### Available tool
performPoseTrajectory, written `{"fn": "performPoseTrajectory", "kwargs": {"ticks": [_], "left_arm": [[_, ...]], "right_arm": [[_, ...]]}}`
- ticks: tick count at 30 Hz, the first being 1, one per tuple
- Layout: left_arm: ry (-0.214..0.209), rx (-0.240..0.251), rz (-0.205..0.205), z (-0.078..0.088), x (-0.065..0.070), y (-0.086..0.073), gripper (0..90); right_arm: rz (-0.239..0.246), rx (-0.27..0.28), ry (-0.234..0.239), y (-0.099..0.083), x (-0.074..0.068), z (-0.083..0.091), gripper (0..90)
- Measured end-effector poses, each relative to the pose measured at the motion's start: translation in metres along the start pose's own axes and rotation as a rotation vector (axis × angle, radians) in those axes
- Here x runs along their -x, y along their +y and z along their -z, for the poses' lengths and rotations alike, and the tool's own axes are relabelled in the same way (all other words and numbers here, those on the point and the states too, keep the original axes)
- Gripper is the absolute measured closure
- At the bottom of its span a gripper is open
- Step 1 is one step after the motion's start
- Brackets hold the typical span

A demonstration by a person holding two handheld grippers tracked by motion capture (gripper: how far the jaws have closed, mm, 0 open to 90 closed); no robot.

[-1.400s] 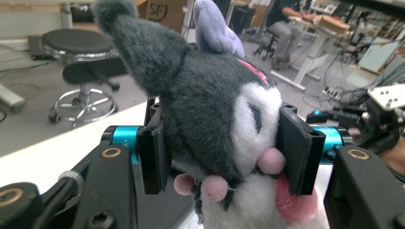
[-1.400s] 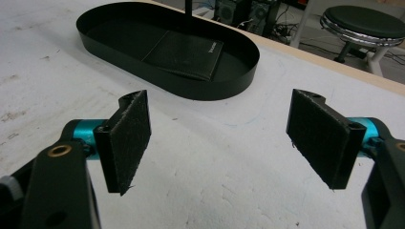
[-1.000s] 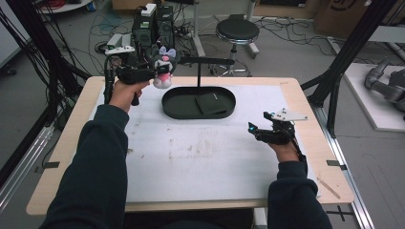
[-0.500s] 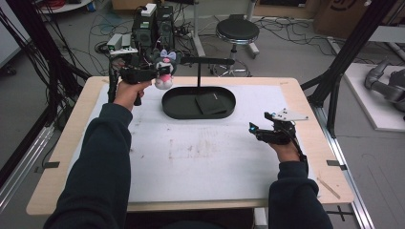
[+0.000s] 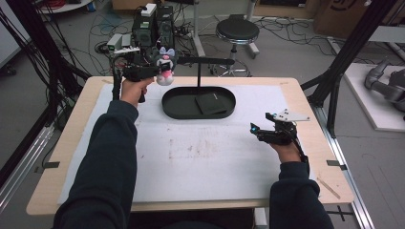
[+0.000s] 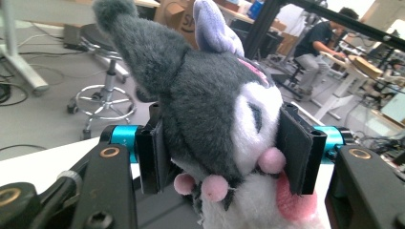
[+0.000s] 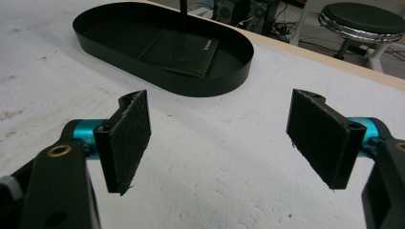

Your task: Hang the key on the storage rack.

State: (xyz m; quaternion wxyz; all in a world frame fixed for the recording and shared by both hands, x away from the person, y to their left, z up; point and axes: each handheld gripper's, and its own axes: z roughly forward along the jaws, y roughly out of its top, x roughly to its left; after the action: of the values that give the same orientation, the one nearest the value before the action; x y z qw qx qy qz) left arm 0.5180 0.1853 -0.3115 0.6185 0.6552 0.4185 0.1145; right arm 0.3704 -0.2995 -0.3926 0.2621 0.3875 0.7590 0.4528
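A grey-and-white plush toy (image 6: 224, 138), pinched by the head between the jaws of the left gripper (image 5: 143, 71), hangs in the upper left of the high view, above the far left edge of the bench (image 5: 200, 157) and just left of a black oval tray (image 5: 172, 107). The pick-up looks done; setting the toy down, likely in the tray, appears to be what is left. A black wallet (image 5: 211, 102) lies in the tray, and a thin black stand (image 5: 199, 71) with a crossbar rises from it, close to the toy's path. At centre right, the right gripper (image 5: 260, 132) hovers low, jaws spread and empty. A stool (image 5: 237, 33) stands beyond.
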Motion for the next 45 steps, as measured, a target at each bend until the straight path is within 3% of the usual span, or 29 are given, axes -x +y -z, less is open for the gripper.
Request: {"fn": "performPoseTrajectory", "kwargs": {"ticks": [7, 11, 15, 21, 26, 28, 32, 38, 45], "left_arm": [[0.064, 0.002, 0.024, 0.006, -0.009, -0.01, 43.4], [0.089, -0.015, 0.018, 0.009, -0.012, -0.022, 43.0], [0.146, -0.102, -0.045, 0.007, -0.012, -0.032, 43.0], [0.184, -0.179, -0.071, -0.005, -0.009, -0.044, 43.1], [0.209, -0.196, -0.062, -0.015, -0.006, -0.053, 42.1], [0.228, -0.22, -0.06, -0.017, -0.005, -0.055, 40.3], [0.225, -0.272, -0.054, -0.018, -0.005, -0.062, 38.5], [0.226, -0.253, -0.032, -0.006, -0.008, -0.068, 37.6], [0.19, -0.16, -0.049, 0.019, 0.006, -0.068, 34.3]], "right_arm": [[0.003, -0.002, 0.003, 0.0, -0.001, 0.0, 23.5], [0.004, -0.003, 0.001, 0.0, -0.002, 0.0, 23.5], [0.004, -0.006, 0.004, 0.0, -0.003, 0.0, 23.5], [0.01, -0.009, 0.003, 0.0, -0.003, 0.0, 23.6], [0.008, -0.01, 0.005, -0.001, -0.003, -0.001, 23.5], [0.009, -0.01, 0.005, -0.001, -0.003, -0.001, 23.5], [0.014, 0.0, 0.001, 0.0, -0.004, 0.001, 23.5], [0.023, 0.007, 0.006, 0.001, -0.007, 0.002, 23.6], [0.029, -0.004, 0.013, 0.001, -0.01, 0.0, 23.5]]}}
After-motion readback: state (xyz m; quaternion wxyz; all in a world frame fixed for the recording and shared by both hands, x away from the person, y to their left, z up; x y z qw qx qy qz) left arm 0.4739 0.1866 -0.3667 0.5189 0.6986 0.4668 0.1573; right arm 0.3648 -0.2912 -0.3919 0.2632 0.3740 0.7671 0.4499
